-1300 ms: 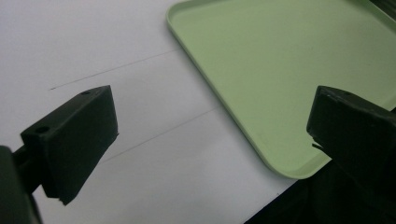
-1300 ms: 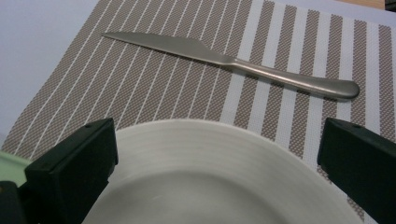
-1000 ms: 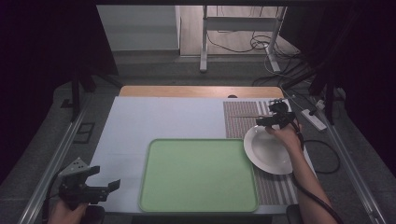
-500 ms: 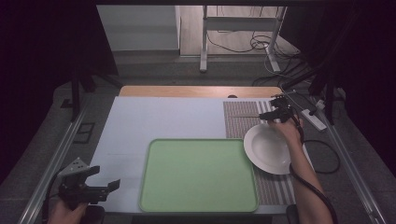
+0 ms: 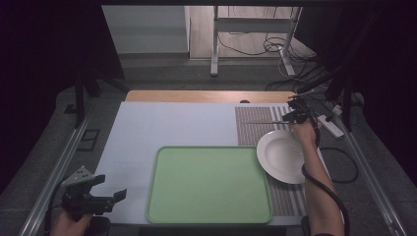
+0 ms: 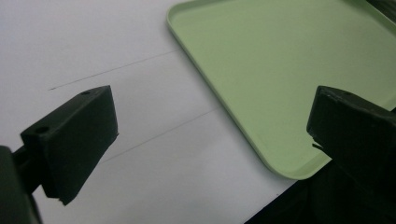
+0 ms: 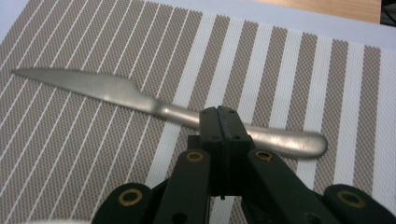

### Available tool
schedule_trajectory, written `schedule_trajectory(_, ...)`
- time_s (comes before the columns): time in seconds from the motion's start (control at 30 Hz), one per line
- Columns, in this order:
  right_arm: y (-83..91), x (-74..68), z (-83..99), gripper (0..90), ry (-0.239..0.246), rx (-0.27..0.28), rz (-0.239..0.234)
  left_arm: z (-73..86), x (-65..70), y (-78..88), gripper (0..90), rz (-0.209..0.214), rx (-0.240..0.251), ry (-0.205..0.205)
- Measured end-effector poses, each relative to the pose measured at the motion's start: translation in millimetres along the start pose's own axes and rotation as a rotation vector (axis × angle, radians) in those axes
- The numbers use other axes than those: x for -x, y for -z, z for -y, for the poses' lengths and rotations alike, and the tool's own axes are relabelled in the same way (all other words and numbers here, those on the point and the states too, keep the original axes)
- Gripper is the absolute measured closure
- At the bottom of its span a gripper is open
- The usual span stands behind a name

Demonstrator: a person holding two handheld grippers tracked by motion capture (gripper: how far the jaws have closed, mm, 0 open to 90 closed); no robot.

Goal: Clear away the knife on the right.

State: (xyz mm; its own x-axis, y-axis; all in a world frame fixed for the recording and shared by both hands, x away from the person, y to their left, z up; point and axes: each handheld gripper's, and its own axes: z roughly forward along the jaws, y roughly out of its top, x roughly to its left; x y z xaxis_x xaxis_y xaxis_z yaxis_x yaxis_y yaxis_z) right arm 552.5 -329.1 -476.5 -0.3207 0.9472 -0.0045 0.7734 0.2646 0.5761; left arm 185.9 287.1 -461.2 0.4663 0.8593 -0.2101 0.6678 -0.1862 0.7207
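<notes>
Two grippers in play. Left gripper [image 5: 105, 196] idles at 7 o'clock, jaws wide and empty, beside the bare green tray [image 5: 209, 184]. White plate [image 5: 282, 156] sits at 3 o'clock. Farther off, right gripper [image 7: 223, 122] has just closed on the knife [image 7: 140, 99] handle on the striped mat [image 7: 70, 154] at 1 o'clock. Grasp done; lifting and placing remain.

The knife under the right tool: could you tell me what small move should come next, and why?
Probably a short lift straight up. The right tool has just closed on the knife at its handle, and the knife lies flat on the striped placemat. Raising it first would clear the mat before carrying it toward the white plate or green tray.
</notes>
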Motion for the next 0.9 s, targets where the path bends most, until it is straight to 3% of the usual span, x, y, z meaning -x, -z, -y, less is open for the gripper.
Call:
schedule_trajectory(0.1,-5.0,-0.6,-2.6,90.0,-0.004,-0.001,0.012,0.0,0.1,0.1,2.1,0.000,0.000,-0.001)
schedule_trajectory(0.23,-17.8,-4.9,-6.7,90.0,0.009,-0.032,0.063,0.2,0.4,0.2,2.1,0.000,0.002,-0.004)
schedule_trajectory(0.53,-25.4,-4.8,-8.6,90.0,-0.007,-0.053,0.114,0.4,0.7,0.5,2.1,-0.001,0.003,-0.008)
schedule_trajectory(0.57,-27.6,-3.0,-6.8,90.0,0.008,-0.079,0.144,0.6,0.9,0.8,2.1,-0.001,0.004,-0.010)
schedule_trajectory(0.77,-19.6,9.1,1.1,90.0,-0.044,-0.103,0.109,0.6,0.8,1.0,2.1,-0.001,0.005,-0.009)
schedule_trajectory(0.9,-10.5,17.4,9.5,90.0,-0.039,-0.141,0.089,0.5,1.0,0.9,2.1,-0.002,0.004,-0.010)
